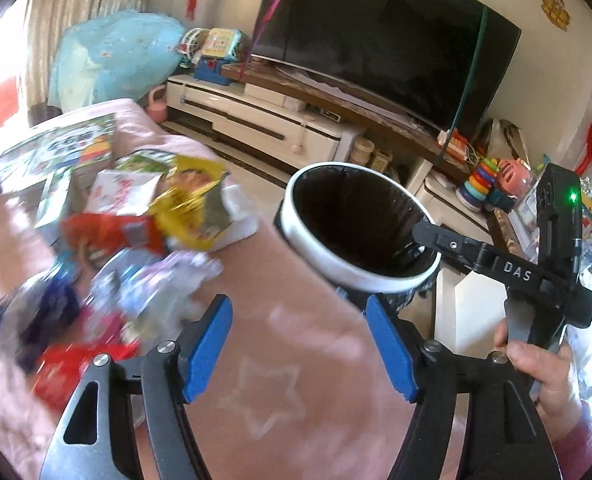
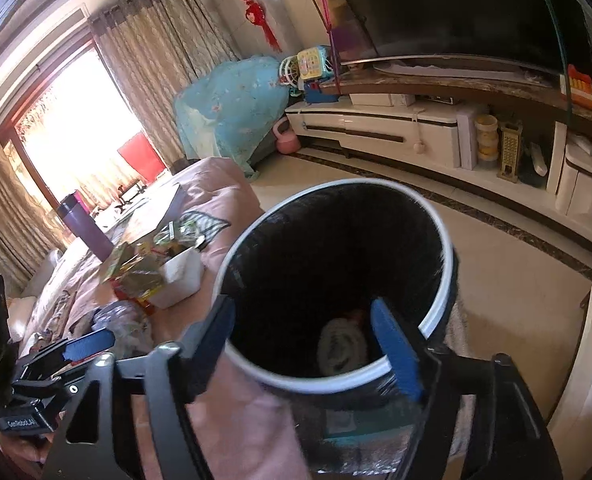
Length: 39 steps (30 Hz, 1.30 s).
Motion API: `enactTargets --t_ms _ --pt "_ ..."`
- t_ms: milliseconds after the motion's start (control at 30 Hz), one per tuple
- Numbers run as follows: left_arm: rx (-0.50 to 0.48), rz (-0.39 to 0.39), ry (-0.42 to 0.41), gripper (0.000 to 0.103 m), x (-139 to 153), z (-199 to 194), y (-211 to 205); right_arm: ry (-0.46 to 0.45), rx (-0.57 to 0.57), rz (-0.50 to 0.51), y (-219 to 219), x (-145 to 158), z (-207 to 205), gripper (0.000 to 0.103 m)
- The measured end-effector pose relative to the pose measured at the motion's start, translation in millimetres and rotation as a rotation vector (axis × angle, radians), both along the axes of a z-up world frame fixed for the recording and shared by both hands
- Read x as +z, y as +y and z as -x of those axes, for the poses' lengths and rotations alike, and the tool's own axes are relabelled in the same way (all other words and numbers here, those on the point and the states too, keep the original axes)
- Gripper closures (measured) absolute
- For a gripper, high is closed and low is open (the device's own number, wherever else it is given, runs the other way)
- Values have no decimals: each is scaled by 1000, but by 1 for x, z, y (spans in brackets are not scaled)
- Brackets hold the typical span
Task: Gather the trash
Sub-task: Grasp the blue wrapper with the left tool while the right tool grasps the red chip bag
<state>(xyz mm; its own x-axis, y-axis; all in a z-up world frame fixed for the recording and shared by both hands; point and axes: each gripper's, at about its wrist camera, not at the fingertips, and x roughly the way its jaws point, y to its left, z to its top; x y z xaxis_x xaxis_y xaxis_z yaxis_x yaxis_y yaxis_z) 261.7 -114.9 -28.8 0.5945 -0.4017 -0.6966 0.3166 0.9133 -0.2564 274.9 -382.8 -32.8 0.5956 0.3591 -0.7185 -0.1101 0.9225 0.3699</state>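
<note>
A round bin (image 1: 315, 256) with a white rim and black liner stands at the edge of the pink-clothed table (image 1: 296, 400). Blurred trash lies left of it: a yellow wrapper (image 1: 192, 208), a red wrapper (image 1: 112, 232), a white foam box (image 1: 240, 220). My left gripper (image 1: 301, 346) hangs open over bare cloth, nothing between its blue pads. My right gripper (image 2: 305, 340) is open above the bin's (image 2: 335, 188) mouth, empty. Pale crumpled trash (image 2: 341, 346) lies at the bin's bottom. One of the right gripper's fingers (image 1: 447, 242) reaches over the rim.
Picture books (image 1: 68, 148) lie at the table's far end, beside a purple flask (image 2: 84, 224). A television (image 1: 375, 36) on a low white cabinet (image 1: 256, 116) lines the far wall, toys (image 1: 483, 176) to the right. A hand (image 1: 535, 368) holds the right gripper.
</note>
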Motion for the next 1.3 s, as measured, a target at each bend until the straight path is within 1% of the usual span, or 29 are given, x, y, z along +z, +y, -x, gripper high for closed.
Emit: enactTargets --t_ms 33,100,133,300,400,467,600,700,800,1000,1100,1233,1300 --pt "6 2 -1 34 0 9 5 -2 -2 -5 3 0 5 17" --pt "28 0 -5 34 1 24 20 3 -6 -23 12 -1 16 11" --pt "40 -1 -8 34 2 32 27 7 -5 -30 16 -2 20 10" --pt "108 11 -14 33 7 69 64 8 24 -54 46 -5 47 10" --pt "170 20 -39 33 11 92 87 10 56 -50 65 -7 58 9" --pt "192 13 -43 33 11 104 99 9 73 -49 75 -8 64 9" --pt "233 5 -23 33 4 125 118 15 110 -48 98 -12 74 9" --pt "269 9 -11 33 5 134 131 20 134 -41 113 -13 79 9" --pt "300 -11 -12 33 6 138 141 17 168 -56 128 -11 84 9" --pt "311 -43 -8 33 13 119 163 -6 249 -65 168 -3 95 9" --pt "285 -35 14 33 12 101 176 -9 289 -67 188 -3 97 10" --pt "234 -48 13 33 8 74 187 8 334 -56 213 -10 91 10" --pt "197 -31 19 33 7 61 191 11 347 -49 223 -12 88 10"
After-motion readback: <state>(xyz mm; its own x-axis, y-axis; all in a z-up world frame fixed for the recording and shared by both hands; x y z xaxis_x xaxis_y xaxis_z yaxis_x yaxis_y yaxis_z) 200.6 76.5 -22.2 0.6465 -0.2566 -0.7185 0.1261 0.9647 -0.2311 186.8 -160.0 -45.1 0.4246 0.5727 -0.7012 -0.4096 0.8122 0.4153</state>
